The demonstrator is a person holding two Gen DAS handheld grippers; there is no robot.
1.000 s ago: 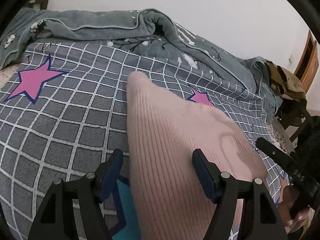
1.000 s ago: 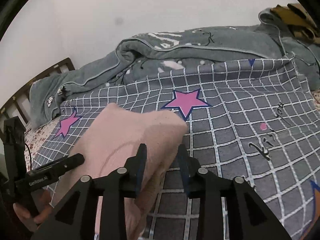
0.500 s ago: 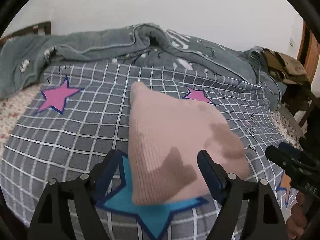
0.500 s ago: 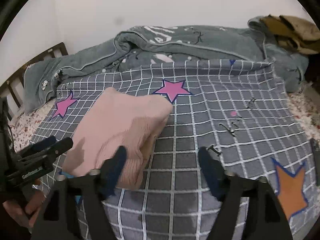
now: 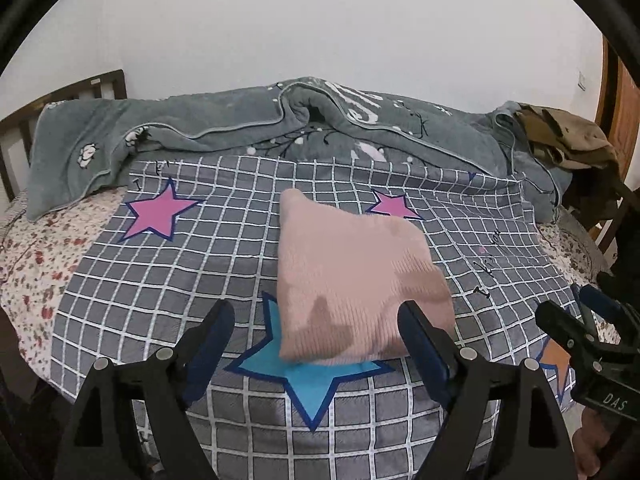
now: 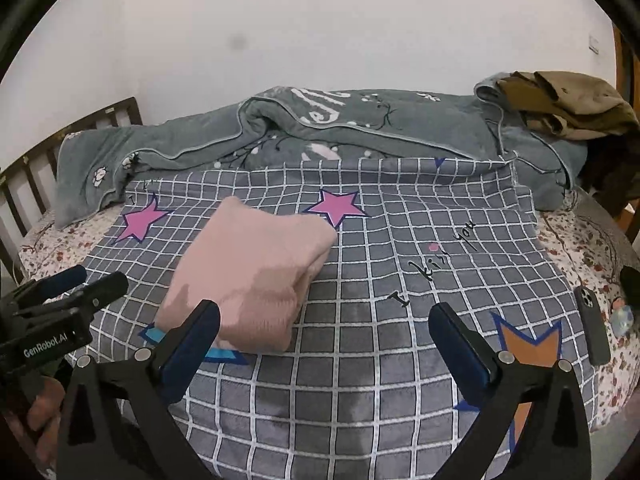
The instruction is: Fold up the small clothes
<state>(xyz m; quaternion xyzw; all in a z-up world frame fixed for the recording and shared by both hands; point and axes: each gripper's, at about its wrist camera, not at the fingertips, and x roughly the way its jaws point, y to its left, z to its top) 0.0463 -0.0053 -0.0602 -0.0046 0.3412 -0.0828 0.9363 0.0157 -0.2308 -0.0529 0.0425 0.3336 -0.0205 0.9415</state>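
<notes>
– Which step is this, would you say?

– Looks to me like the fold is done. The pink knit garment [image 5: 352, 280] lies as a thick folded bundle on the checked blanket [image 5: 208, 280] spread over the bed, its near edge over the blue star [image 5: 316, 384]. Nobody is gripping it.

– And the tongs?

– The left tongs [image 5: 316, 340] hang above the near edge of the bundle, jaws opening, nothing pinched between the pads. The right tongs [image 6: 324, 340] are opening too, gaping wide over bare blanket, with the bundle off to their left and only the left finger near its corner.

– So what next?

– My guess: either tidy that bundle or fetch another piece. The only other loose clothing I can spot is the olive-brown garment [image 6: 568, 104] heaped at the far right end; reaching it means going across the whole bed.

– Count things for me

– One pink bundle, one olive-brown heap, one grey quilt [image 6: 360, 132] bunched along the wall. Two pink stars, one blue, one orange on the blanket. One phone [image 6: 592, 320] lying at the right edge, and two tongs, one in each hand
</notes>
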